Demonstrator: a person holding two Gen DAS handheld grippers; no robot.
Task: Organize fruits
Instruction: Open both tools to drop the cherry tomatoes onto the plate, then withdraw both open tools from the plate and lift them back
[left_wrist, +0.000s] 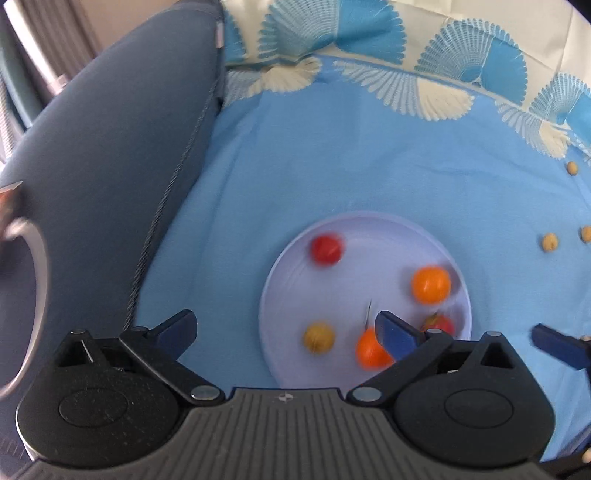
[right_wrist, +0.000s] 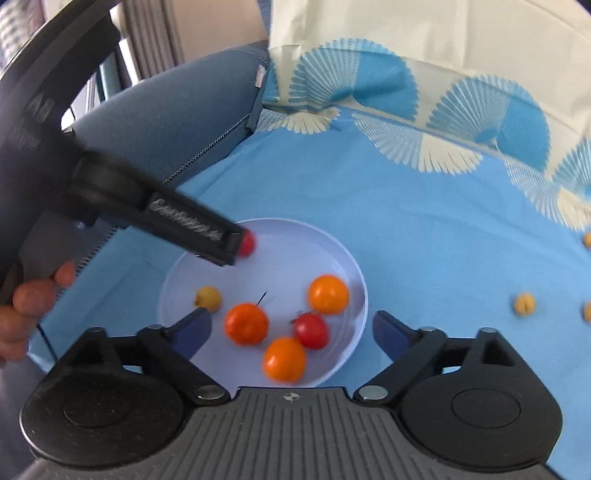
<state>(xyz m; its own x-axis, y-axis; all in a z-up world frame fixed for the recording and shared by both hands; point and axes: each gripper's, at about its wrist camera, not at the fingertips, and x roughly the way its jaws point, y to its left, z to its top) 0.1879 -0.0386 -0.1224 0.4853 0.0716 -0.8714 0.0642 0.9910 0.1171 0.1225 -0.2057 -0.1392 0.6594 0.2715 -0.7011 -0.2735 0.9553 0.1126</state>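
Black tongs (right_wrist: 291, 328), blue fingertips (right_wrist: 388, 328)

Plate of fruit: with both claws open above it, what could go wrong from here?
1. The plate holds six round fruits lying loose; a knock from the left claw beside the red fruit could roll them off.
2. Both claws crowd the plate: the right claw straddles the fruits and could collide with the left.
3. Small yellow fruits lie apart on the blue cloth, easily missed.
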